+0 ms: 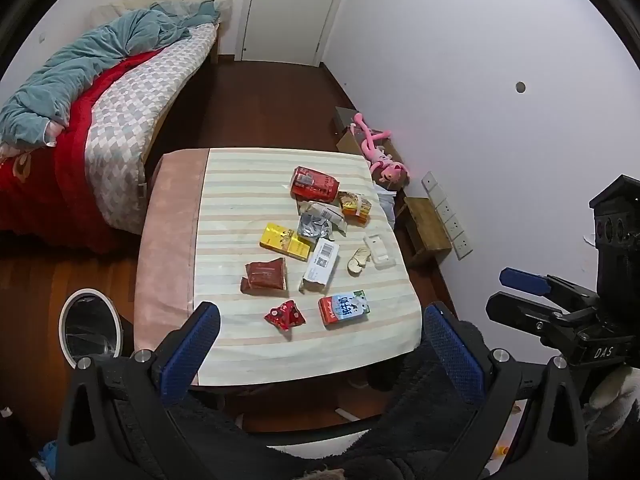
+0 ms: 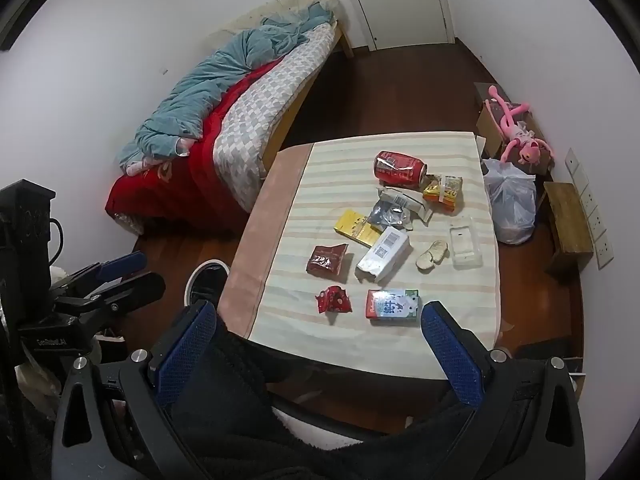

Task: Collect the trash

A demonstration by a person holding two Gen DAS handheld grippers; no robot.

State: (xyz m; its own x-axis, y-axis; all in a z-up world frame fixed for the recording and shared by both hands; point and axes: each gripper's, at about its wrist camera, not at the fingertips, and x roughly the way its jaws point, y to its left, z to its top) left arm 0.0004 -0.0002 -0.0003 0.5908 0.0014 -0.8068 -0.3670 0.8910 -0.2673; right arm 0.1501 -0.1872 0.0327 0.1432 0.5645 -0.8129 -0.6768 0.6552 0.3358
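Observation:
Several pieces of trash lie on a small table with a striped cloth: a crushed red can, a yellow box, a white carton, a dark red packet, a crumpled red wrapper and a red-and-white milk carton. My left gripper hangs open above the table's near edge. My right gripper is open too, beside the left one. Neither holds anything.
A round bin with a dark liner stands on the floor left of the table. A bed lies further left. By the right wall are a plastic bag, a wooden stool and a pink plush toy.

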